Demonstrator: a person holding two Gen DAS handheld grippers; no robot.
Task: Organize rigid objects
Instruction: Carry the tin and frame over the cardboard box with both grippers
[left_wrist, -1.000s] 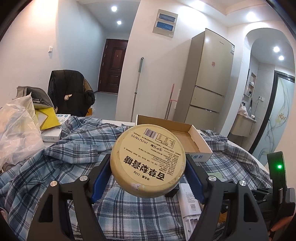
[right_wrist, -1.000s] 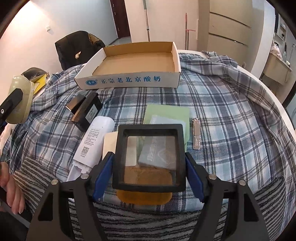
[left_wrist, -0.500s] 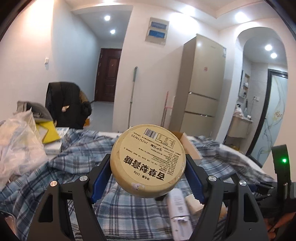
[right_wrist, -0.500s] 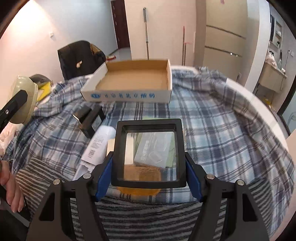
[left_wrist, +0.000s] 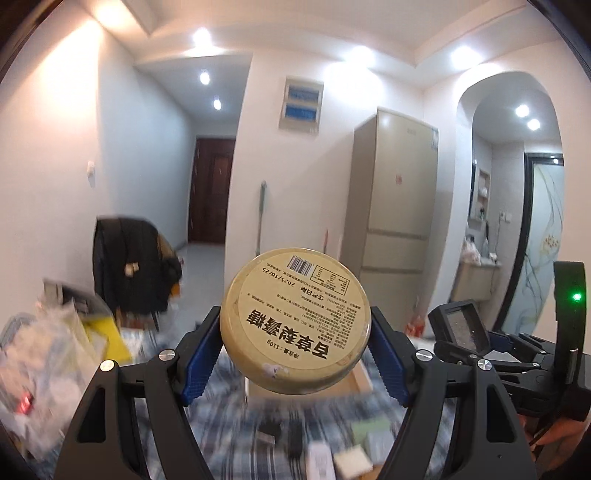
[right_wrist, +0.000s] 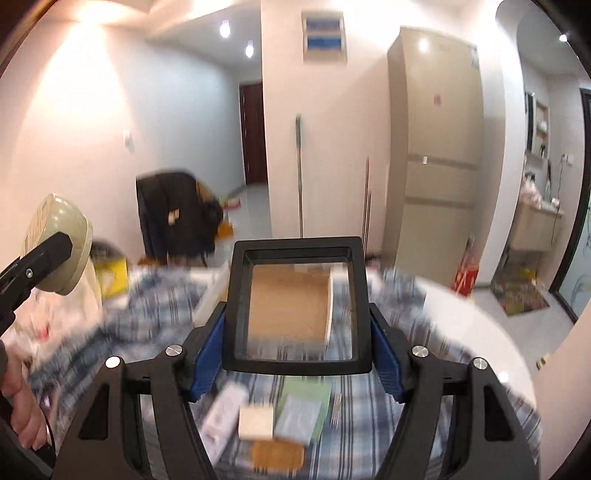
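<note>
My left gripper (left_wrist: 295, 356) is shut on a round beige tin (left_wrist: 295, 321) with a printed label, held high above the table; the tin also shows at the left of the right wrist view (right_wrist: 61, 245). My right gripper (right_wrist: 297, 356) is shut on a black-framed clear square box (right_wrist: 297, 306), also seen in the left wrist view (left_wrist: 461, 328). An open cardboard tray (right_wrist: 291, 306) lies on the plaid cloth (right_wrist: 369, 406) beyond it, seen through the clear box. Both grippers are lifted well above the table.
On the cloth below lie a white tube (right_wrist: 221, 413), a cream block (right_wrist: 256, 421), a green packet (right_wrist: 303, 410), a brown pad (right_wrist: 277, 454) and small black items (left_wrist: 269, 430). Plastic bags (left_wrist: 44, 354) sit at the left. A fridge (right_wrist: 436, 147) and chair (right_wrist: 173, 214) stand beyond.
Both grippers have risen and tilted upward with their objects still held. The table has dropped low in both views and the cardboard tray now lies behind the clear box.
</note>
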